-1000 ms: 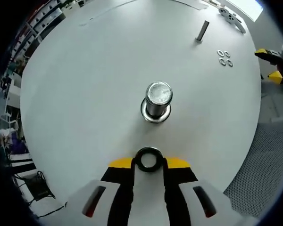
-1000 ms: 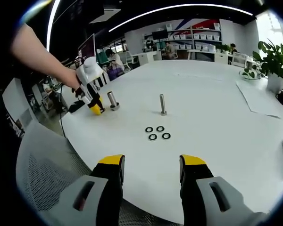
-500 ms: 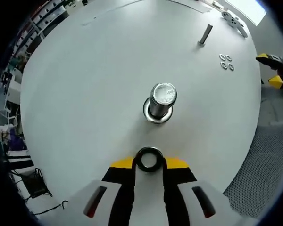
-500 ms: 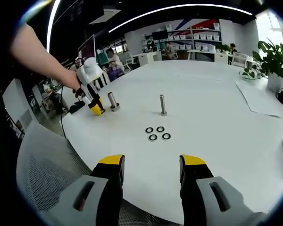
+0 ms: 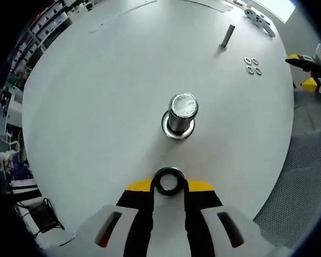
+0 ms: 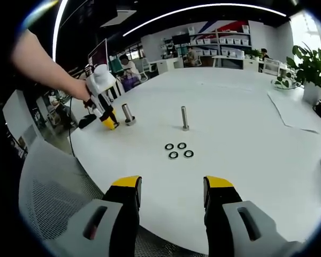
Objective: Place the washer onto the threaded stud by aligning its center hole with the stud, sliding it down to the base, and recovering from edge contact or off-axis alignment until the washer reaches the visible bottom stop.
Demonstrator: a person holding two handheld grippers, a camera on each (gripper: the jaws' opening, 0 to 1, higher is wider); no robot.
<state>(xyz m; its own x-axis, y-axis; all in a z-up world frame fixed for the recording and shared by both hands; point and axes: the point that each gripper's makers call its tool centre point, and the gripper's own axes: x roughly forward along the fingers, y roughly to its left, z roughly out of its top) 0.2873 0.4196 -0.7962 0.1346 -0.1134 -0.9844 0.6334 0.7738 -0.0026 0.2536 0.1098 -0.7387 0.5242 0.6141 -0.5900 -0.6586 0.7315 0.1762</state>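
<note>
Between the yellow-tipped fingers of the left gripper (image 5: 169, 184), a dark ring-shaped washer (image 5: 169, 181) is clamped by its edges, its hole open to the left gripper view. Ahead of it on the white counter (image 5: 96, 96) stands a threaded stud (image 5: 180, 113) with a bright flat top and a wider collar at its base. The washer is near the stud but apart from it, on the side toward the counter's near edge, and no part of it overlaps the stud's top.

Status: pick-up is complete; alignment and seating are not yet done. The hole remains to be brought over the stud's axis, lowered past the top, and slid down to the base collar, which appears to be the bottom stop. Whether a washer already sits on that collar cannot be told.

Toward the far edge of the counter, a second, thinner stud (image 5: 226, 37) stands upright, with four spare washers (image 5: 252, 65) lying flat in a cluster close beside it.

Seen from the right gripper view, the right gripper (image 6: 172, 194) is over the counter's near edge with its fingers apart and nothing between them. It plays no part in the current step. The left gripper, held by a hand (image 6: 77, 92), sits just beside the larger stud near the counter's left edge.
</note>
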